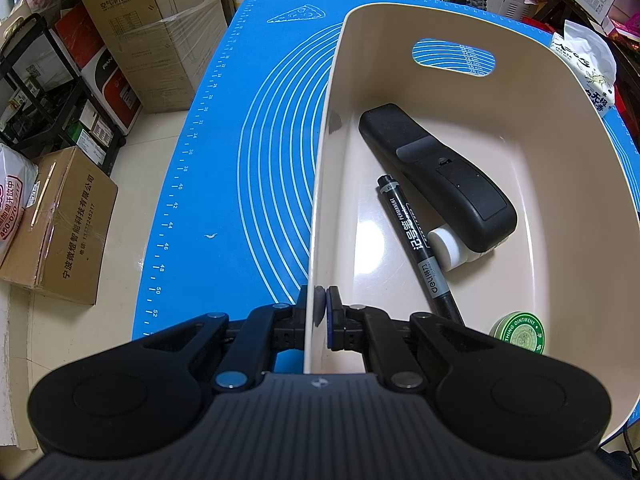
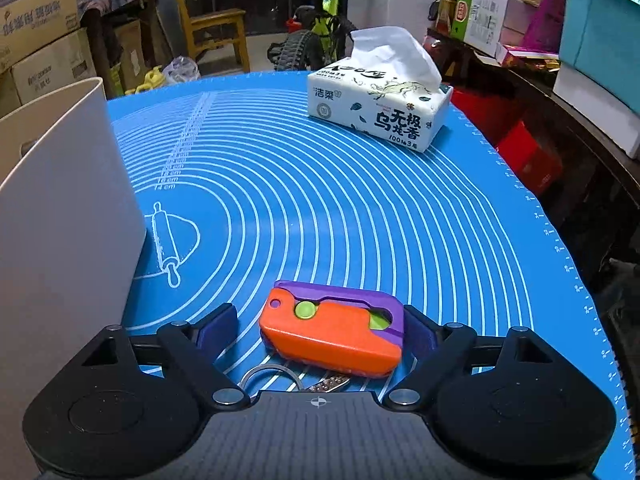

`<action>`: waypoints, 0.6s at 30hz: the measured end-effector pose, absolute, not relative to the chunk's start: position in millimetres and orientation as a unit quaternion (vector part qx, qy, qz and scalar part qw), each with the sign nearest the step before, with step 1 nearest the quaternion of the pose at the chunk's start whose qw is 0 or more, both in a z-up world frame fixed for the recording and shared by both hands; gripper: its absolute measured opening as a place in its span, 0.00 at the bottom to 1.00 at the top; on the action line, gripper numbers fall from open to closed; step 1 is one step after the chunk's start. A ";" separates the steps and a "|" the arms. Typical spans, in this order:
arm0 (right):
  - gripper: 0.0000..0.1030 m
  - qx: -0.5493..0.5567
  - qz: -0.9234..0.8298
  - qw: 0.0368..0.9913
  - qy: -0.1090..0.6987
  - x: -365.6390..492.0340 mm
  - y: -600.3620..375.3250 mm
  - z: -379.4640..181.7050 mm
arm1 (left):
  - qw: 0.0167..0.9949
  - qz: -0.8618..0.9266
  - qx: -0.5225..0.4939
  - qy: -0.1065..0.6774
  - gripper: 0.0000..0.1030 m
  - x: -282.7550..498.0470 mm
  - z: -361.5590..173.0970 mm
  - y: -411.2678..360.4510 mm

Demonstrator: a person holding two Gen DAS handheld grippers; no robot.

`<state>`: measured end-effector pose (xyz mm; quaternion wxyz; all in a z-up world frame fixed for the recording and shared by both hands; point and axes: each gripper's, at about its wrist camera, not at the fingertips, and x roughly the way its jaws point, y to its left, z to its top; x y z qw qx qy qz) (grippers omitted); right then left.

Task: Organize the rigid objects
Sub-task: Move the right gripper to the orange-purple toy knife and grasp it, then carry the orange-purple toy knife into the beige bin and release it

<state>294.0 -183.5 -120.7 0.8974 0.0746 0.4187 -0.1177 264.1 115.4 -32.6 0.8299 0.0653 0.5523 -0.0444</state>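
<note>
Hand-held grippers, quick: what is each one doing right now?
Left hand-held gripper: closed, pinching the wall of the beige bin.
Right hand-held gripper: open, one finger on each side of the orange toy lying on the mat, not gripping it yet.

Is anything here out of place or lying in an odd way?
One item is still outside the beige bin: the orange and purple toy lies on the blue mat, between the open right gripper fingers. Inside, the black remote rests partly on a white bottle.
</note>
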 end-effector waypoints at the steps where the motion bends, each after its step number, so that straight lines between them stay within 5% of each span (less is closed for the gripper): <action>1: 0.83 0.073 -0.117 0.899 0.416 293.1 -183.4 -120.6 | 0.830 -0.044 0.066 0.552 0.08 264.0 -32.4 115.9; 5: 0.70 0.067 -0.113 0.904 0.407 290.4 -183.7 -118.3 | 0.830 -0.044 0.066 0.552 0.08 264.2 -31.0 117.6; 18: 0.70 0.061 -0.119 0.914 0.383 277.5 -190.5 -110.7 | 0.830 -0.044 0.067 0.552 0.08 263.9 -31.4 117.0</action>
